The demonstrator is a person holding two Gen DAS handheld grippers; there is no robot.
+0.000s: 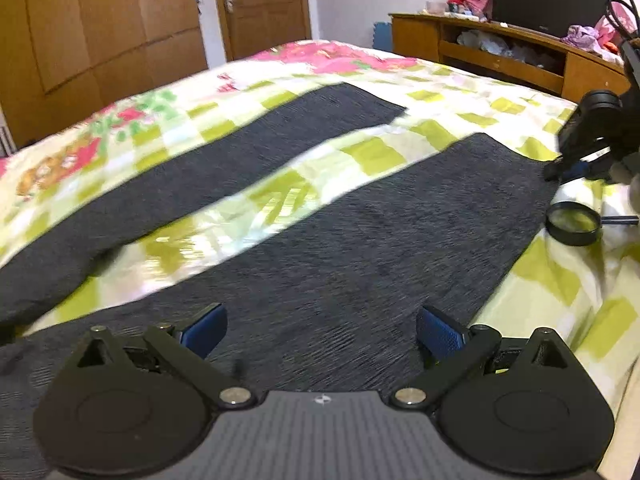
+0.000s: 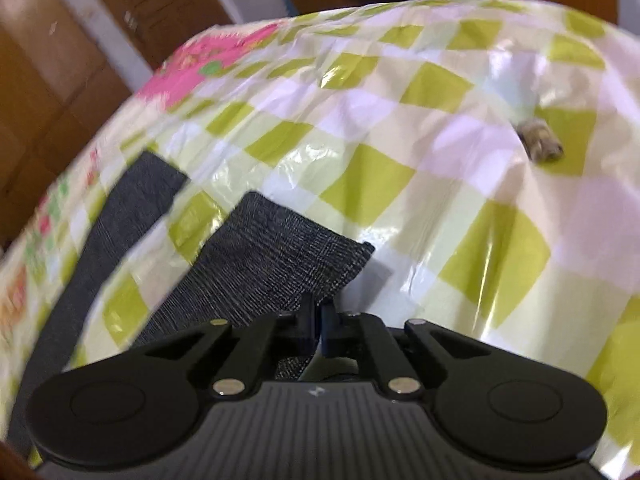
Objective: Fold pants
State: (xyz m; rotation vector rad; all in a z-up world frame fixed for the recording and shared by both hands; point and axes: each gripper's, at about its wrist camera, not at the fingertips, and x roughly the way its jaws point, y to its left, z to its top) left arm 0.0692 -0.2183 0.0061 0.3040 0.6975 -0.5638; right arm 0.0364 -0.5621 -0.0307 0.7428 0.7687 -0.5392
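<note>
Already the right gripper (image 2: 318, 318) pinches the near leg's hem on the pants (image 2: 280, 256). Both legs run lengthwise away from the left gripper (image 1: 320, 332), whose jaws hover wide over the cloth.

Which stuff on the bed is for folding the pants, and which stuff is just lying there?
For the job:
- dark grey pants, spread flat on the bed
- right tool, shut on the hem of one leg
- left tool, open above the pants

Just lying about:
- magnifying glass beside the pants
- small brownish lump on the checked bedcover
</note>
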